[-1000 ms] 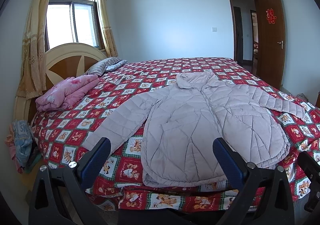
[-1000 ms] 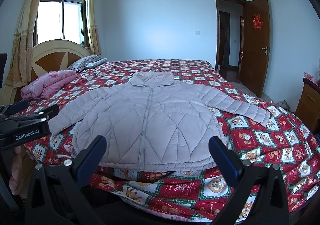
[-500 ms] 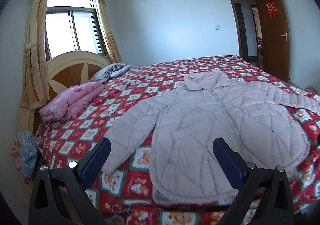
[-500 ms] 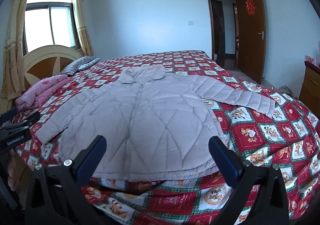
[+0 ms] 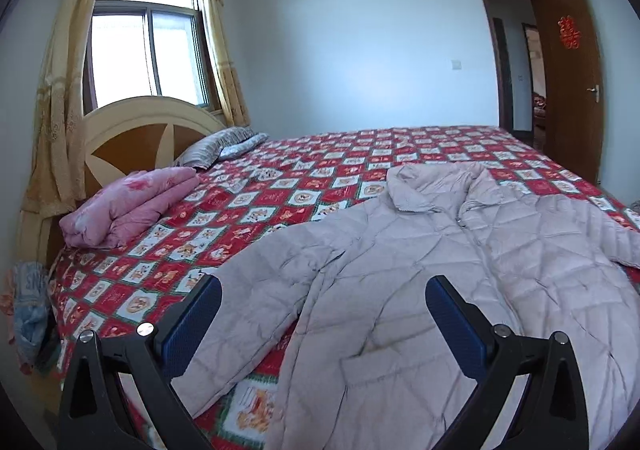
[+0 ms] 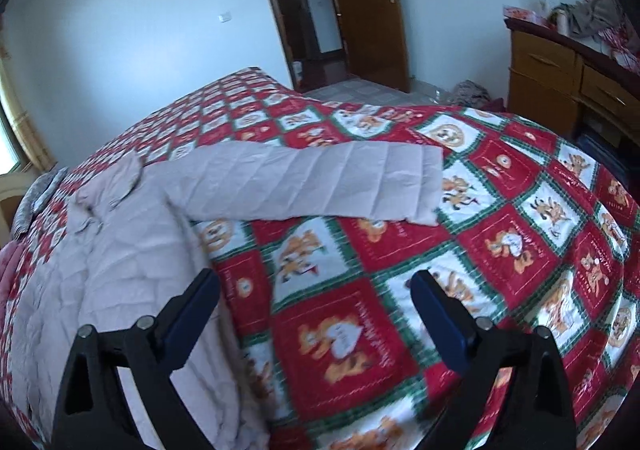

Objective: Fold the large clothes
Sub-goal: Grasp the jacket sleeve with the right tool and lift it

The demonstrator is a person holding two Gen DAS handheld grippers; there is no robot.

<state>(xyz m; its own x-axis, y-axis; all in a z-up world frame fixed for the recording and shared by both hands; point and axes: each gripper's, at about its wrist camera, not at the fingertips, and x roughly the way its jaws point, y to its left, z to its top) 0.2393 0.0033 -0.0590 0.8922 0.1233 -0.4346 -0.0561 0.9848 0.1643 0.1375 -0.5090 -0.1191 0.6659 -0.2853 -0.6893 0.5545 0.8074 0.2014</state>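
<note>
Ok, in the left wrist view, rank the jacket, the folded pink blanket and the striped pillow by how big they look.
1. Jacket, largest by far, though it lies nearest the camera.
2. Folded pink blanket.
3. Striped pillow, smallest, but it lies farthest away, so its real size is uncertain.

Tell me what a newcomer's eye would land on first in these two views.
First the red patchwork bedspread covering the whole bed. On it lies a pale quilted jacket, front up and spread flat, one sleeve stretched toward the dresser side. Both the left gripper and right gripper hang open above it, holding nothing; a folded pink blanket sits by the headboard.
</note>
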